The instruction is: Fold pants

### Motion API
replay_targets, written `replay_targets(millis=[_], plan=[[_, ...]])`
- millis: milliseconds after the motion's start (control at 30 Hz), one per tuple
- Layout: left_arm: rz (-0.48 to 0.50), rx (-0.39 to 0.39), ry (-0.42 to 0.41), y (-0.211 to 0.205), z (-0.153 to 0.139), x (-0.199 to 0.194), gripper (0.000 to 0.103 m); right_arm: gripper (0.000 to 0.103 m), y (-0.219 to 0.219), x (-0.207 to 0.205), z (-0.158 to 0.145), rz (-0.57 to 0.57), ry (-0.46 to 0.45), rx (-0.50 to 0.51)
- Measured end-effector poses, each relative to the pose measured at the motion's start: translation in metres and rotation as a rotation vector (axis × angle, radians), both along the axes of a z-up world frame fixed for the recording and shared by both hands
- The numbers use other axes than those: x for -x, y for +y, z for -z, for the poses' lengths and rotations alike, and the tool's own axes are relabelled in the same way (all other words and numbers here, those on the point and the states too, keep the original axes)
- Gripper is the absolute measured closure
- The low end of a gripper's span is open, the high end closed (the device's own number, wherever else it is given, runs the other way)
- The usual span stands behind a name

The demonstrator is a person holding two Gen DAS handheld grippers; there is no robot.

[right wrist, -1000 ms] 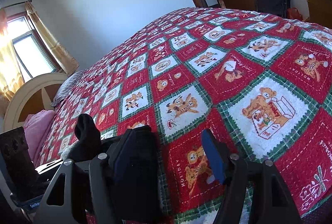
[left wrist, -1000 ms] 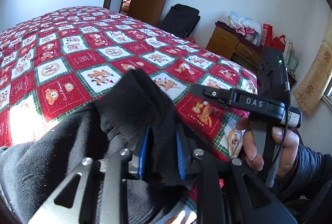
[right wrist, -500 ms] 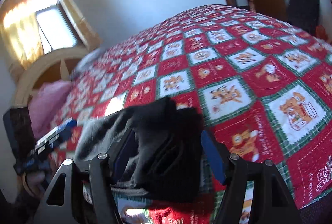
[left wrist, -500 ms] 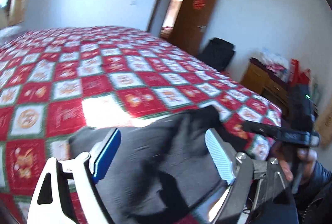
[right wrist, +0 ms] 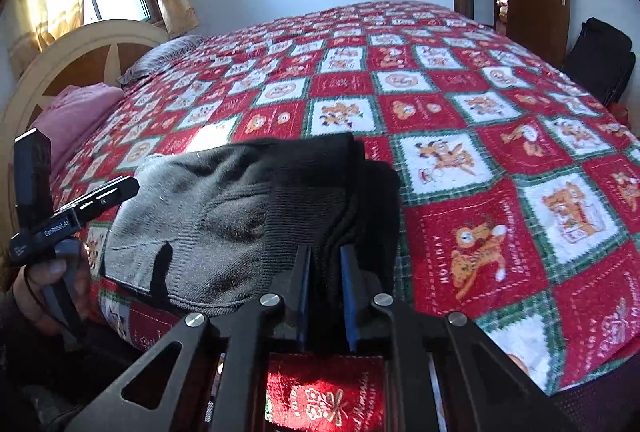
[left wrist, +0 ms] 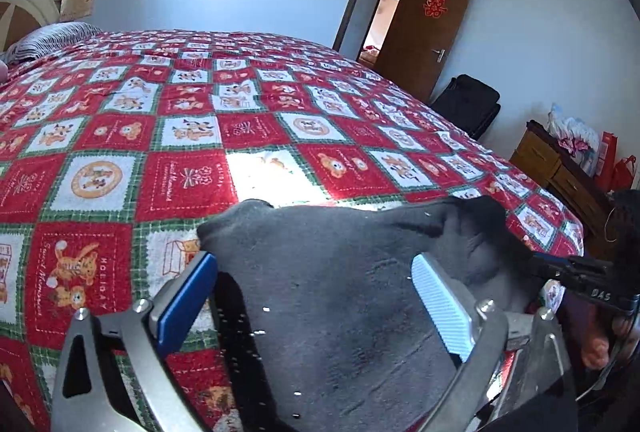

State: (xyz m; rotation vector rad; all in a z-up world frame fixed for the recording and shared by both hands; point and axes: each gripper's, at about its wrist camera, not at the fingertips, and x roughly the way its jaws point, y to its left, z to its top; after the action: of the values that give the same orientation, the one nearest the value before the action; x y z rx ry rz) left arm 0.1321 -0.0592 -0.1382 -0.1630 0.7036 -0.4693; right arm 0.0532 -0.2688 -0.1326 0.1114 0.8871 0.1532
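The dark grey-black pants (left wrist: 340, 272) lie bunched at the near edge of the bed, also in the right wrist view (right wrist: 240, 211). My left gripper (left wrist: 316, 292) is open, its blue pads spread wide above the cloth, holding nothing. My right gripper (right wrist: 325, 268) is shut on the black ribbed end of the pants, the cloth pinched between its blue pads. The left gripper shows at the left of the right wrist view (right wrist: 72, 216); the right gripper shows at the right of the left wrist view (left wrist: 580, 280).
The bed carries a red, white and green patchwork cover (right wrist: 460, 103). A pink pillow (right wrist: 76, 111) and a headboard (right wrist: 60, 63) are at the far left. A brown door (left wrist: 424, 27), a black suitcase (left wrist: 468, 107) and a wooden dresser (left wrist: 560, 167) stand beyond the bed.
My left gripper let go of the pants and opened wide. My right gripper closed on the black end of the pants. The pants now lie spread lower on the bed.
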Motion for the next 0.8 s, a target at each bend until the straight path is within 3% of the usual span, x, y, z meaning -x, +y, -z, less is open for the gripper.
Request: replay_targets(millis=[133,200,233,333,433,567,600,700,767,800], plan=[[-0.006,-0.036,0.038,-0.003,0.014,-0.008,0.000,0.086,-0.011,-0.007,0.024,0.016,0.087,-0.005],[-0.005,-0.044,0.068,-0.003,0.023,-0.010,0.000,0.067,-0.019,-0.009,0.025,0.052,0.088,-0.044],[-0.004,-0.045,0.074,-0.003,0.025,-0.009,0.000,0.049,-0.023,-0.009,0.022,0.081,0.086,-0.042],[-0.007,-0.035,0.075,-0.001,0.025,-0.009,0.000,0.047,-0.031,-0.011,0.005,0.139,0.010,-0.047],[-0.006,-0.036,0.075,-0.003,0.023,-0.007,0.000,0.047,-0.023,-0.023,-0.005,0.098,-0.037,-0.077],[-0.003,-0.056,0.064,-0.006,0.019,-0.004,0.000,0.047,-0.004,-0.053,0.005,0.069,-0.002,-0.052],[-0.005,-0.061,0.060,-0.006,0.018,-0.004,0.000,0.048,-0.004,-0.060,0.011,0.079,0.026,-0.060],[-0.019,-0.084,0.037,-0.005,0.014,-0.003,0.000,0.062,-0.005,-0.067,0.026,0.092,0.075,-0.073],[-0.028,-0.096,0.029,-0.004,0.013,-0.003,0.000,0.084,-0.005,-0.063,0.025,0.077,0.061,-0.055],[-0.029,-0.094,0.030,-0.004,0.014,-0.003,0.000,0.090,-0.007,-0.061,0.022,0.074,0.056,-0.062]])
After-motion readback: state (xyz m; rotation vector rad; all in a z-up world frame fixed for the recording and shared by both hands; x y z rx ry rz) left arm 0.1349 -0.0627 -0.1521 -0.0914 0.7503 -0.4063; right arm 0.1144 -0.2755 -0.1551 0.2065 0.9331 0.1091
